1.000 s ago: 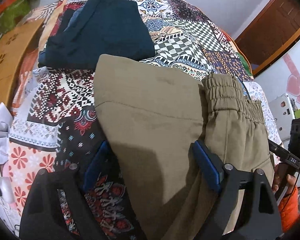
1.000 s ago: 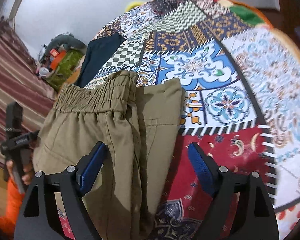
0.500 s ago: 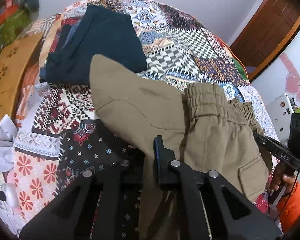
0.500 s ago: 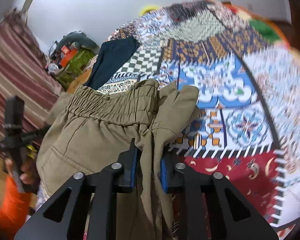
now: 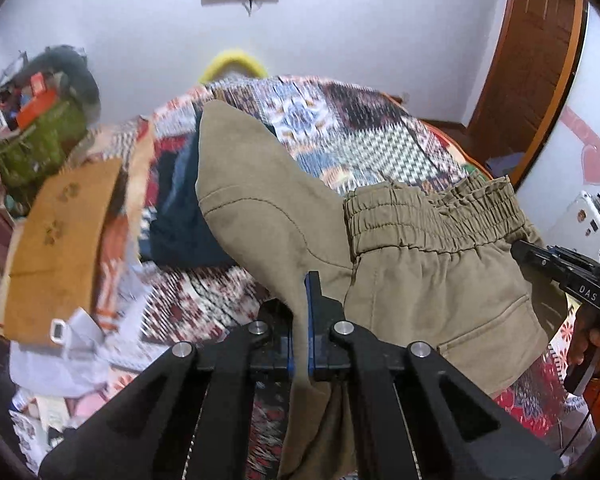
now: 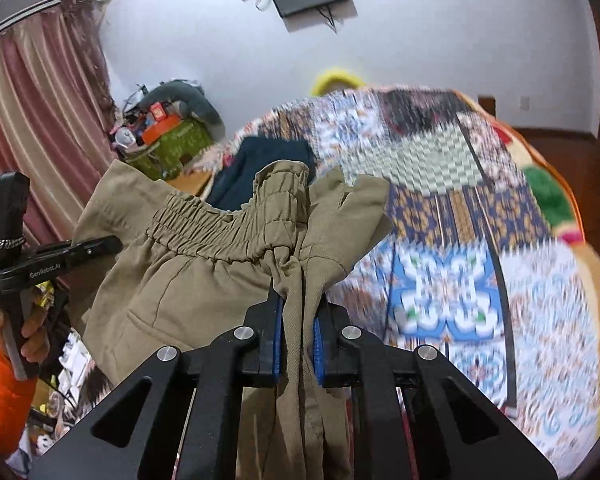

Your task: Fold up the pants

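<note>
The khaki pants with an elastic waistband hang lifted above the patchwork bedspread. My left gripper is shut on a fold of the khaki cloth near the left edge. My right gripper is shut on bunched khaki cloth below the waistband. Each view shows the other gripper at its side: the right gripper in the left wrist view, the left gripper in the right wrist view. The pants' lower part hangs out of sight below both grippers.
A dark navy garment lies on the bedspread behind the pants, also in the right wrist view. A wooden board and white clutter sit at the bed's left. A green bag stands by the wall, a door at right.
Both grippers went from open over the flat pants to shut on the cloth, then rose, lifting the pants off the bedspread; both views tilted up toward the wall.
</note>
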The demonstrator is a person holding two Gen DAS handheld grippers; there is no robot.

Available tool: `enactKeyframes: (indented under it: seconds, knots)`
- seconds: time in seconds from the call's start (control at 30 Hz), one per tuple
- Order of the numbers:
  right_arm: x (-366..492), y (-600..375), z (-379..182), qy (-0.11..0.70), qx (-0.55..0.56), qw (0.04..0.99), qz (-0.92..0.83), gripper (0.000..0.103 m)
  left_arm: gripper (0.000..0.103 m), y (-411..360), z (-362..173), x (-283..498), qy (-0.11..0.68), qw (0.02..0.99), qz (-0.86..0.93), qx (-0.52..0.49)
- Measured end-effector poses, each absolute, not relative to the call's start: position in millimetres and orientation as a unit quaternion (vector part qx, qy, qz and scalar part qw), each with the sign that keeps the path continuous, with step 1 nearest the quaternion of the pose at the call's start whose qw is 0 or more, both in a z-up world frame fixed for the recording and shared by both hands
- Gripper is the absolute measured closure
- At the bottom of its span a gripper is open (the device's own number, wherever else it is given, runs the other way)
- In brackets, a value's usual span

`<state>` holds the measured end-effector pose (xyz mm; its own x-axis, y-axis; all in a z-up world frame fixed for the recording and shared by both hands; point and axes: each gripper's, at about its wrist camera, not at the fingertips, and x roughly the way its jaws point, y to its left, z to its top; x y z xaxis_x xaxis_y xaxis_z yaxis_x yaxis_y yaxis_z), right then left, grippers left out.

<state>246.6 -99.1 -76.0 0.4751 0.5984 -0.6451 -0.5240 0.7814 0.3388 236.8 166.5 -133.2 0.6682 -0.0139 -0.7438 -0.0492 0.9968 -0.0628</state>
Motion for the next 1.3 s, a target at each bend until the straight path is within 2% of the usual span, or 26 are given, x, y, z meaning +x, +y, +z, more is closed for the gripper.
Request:
enactKeyframes:
  seconds: [0.33, 0.57, 0.73, 1.1, 1.3]
  knots:
    - [294.8, -36.2, -42.5, 0.348, 0.007, 0.872, 0.343, 0.093, 0.099, 218.7, -105.2, 279.2, 0.379, 0.923, 0.061, -0.039]
    - [334.5, 11.0, -46.4, 0.335, -0.023, 0.877, 0.343, 0.093, 0.099, 255.0, -114.7, 319.4, 0.382, 0.920, 0.090, -0.024]
    - [363.8, 36.7, -67.3, 0.338, -0.032, 0.874, 0.347, 0.093, 0.099, 281.3, -139.2, 353.0, 0.383, 0.916, 0.116, -0.024]
    - [422.5, 96.0, -144.6, 0.384, -0.045, 0.854, 0.348, 0.093, 0.100, 334.6, -230.1, 423.0, 0.417, 0.893, 0.161, -0.054]
    - [437.3, 110.1, -171.9, 0.422, -0.065, 0.837, 0.341, 0.091, 0.098, 351.9, -272.0, 438.6, 0.467, 0.865, 0.169, -0.067]
